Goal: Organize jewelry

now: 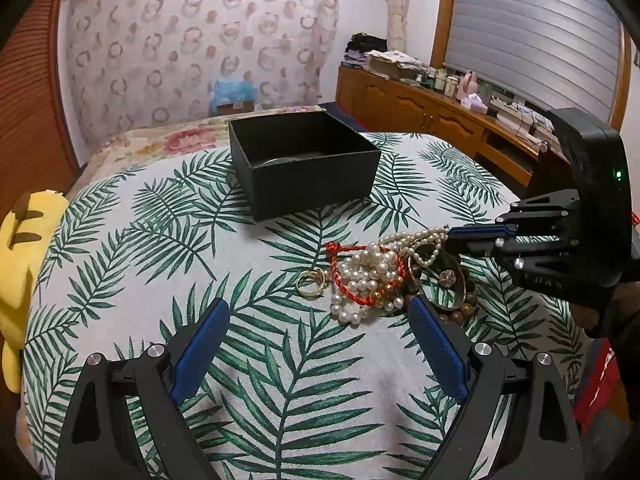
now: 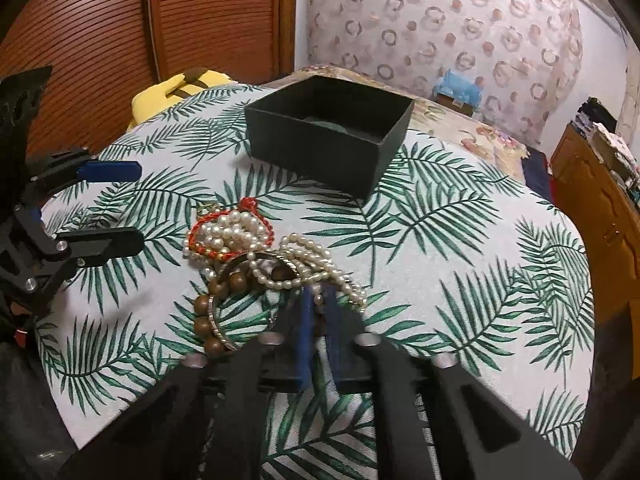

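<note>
A jewelry pile lies on the leaf-print cloth: a pearl necklace point(image 1: 370, 270) point(image 2: 296, 258), a red braided bracelet point(image 1: 352, 284) point(image 2: 218, 232), a gold ring point(image 1: 311, 282), a wooden bead bracelet point(image 2: 210, 322) point(image 1: 464, 312) and a metal bangle point(image 1: 444, 280). An open black box point(image 1: 304, 160) point(image 2: 328, 136) stands behind the pile. My right gripper point(image 2: 318, 300) point(image 1: 450, 236) is shut on a strand of the pearl necklace at the pile's edge. My left gripper point(image 1: 320, 312) point(image 2: 138, 206) is open, just in front of the pile, holding nothing.
A yellow plush point(image 1: 24, 264) point(image 2: 176, 88) lies at the cloth's left edge. A wooden cabinet point(image 1: 432, 116) loaded with clutter runs along the right wall. A wooden slatted door point(image 2: 120, 20) stands at the left. A floral bedspread point(image 1: 160, 140) lies behind the box.
</note>
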{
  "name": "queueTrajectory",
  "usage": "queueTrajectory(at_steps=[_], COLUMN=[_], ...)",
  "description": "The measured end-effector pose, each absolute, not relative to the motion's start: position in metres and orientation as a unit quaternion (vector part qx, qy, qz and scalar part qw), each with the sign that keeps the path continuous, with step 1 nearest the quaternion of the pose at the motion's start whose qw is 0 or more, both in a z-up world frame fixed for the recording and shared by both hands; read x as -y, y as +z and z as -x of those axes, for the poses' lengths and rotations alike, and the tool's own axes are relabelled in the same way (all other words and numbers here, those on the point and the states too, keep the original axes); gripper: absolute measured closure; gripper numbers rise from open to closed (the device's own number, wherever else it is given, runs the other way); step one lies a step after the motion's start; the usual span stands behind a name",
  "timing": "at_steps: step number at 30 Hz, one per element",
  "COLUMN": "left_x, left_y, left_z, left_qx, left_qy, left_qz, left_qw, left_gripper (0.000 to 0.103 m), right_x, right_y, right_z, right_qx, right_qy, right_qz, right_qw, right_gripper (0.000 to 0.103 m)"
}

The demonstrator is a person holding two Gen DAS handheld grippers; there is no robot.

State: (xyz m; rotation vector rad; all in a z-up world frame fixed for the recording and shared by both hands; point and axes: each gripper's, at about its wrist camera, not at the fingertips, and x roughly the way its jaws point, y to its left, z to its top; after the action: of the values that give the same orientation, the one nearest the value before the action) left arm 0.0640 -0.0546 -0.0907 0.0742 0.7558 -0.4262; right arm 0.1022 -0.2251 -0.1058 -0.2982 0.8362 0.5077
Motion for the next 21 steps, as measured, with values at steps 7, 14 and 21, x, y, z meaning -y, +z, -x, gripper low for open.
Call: queueTrajectory(at_steps=[7, 14, 21], left_x=[0.054, 0.049, 0.045], left_y=[-0.094, -0.096, -0.099], left_z=[-0.066, -0.072, -0.076], left_qx=[-0.369, -0.371, -0.381], left_qy=[-0.206, -0.206, -0.213], left_qz=[-0.033, -0.025, -0.013], left_qw=[0.906, 0.905, 0.900], left_gripper=[0.016, 0.016, 0.025], right_x=[0.237, 0.258, 0.279], right_y=[-0.094, -0.062, -0.037], right_z=[-0.103, -0.103, -0.101], right_qx=[-0.380, -0.341, -0.311], right_qy=[0.234, 0.205, 0.182], right_qz=[0.125, 0.112, 0.106], right_qw=[0.886, 0.911, 0.927], right_gripper=[0.098, 0.098, 0.098])
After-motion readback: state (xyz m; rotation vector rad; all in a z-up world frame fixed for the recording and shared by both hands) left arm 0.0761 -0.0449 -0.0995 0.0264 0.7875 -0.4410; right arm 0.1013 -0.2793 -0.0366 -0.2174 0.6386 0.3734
